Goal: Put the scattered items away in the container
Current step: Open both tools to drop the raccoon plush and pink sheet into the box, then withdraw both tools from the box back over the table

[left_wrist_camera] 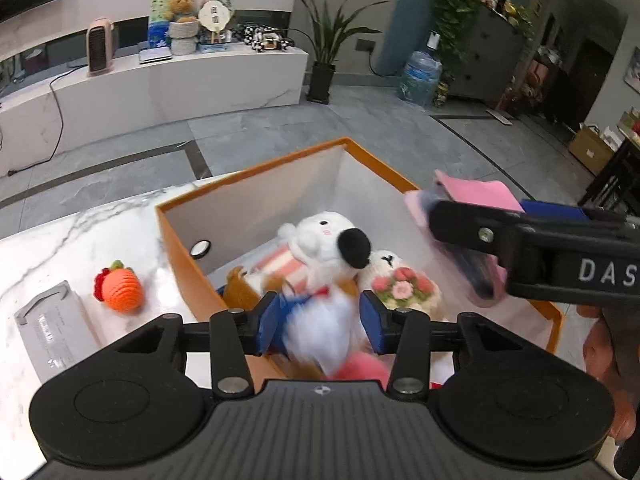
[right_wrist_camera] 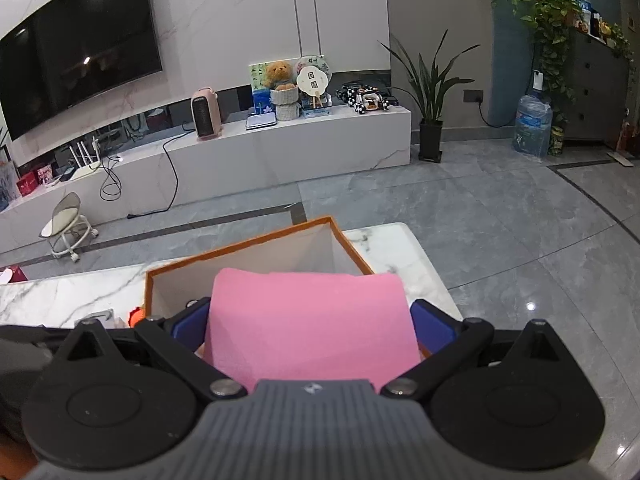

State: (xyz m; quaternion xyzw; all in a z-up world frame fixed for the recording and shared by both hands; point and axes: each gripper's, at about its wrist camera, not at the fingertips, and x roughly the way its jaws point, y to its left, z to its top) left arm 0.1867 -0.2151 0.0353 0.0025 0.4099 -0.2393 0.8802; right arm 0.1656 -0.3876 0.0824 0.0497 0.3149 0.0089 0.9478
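Observation:
An orange-rimmed box (left_wrist_camera: pixel 256 168) stands on the marble table. Inside lie a white plush dog (left_wrist_camera: pixel 328 240), a white knitted toy with pink flowers (left_wrist_camera: pixel 404 288) and a brown toy (left_wrist_camera: pixel 240 292). My left gripper (left_wrist_camera: pixel 320 322) hangs over the box, its blue pads (left_wrist_camera: pixel 268 320) around the dog's blurred white and blue body. My right gripper (right_wrist_camera: pixel 312 324) is shut on a pink cloth (right_wrist_camera: pixel 312 320) above the box (right_wrist_camera: pixel 240 248). It also shows in the left wrist view (left_wrist_camera: pixel 472 256), over the box's right side, with the cloth (left_wrist_camera: pixel 476 192).
An orange knitted carrot toy (left_wrist_camera: pixel 120 292) and a grey flat box (left_wrist_camera: pixel 52 328) lie on the table (left_wrist_camera: pixel 80 240) left of the box. Grey tiled floor lies beyond the table's far edge. A white TV bench (right_wrist_camera: pixel 280 148) stands by the wall.

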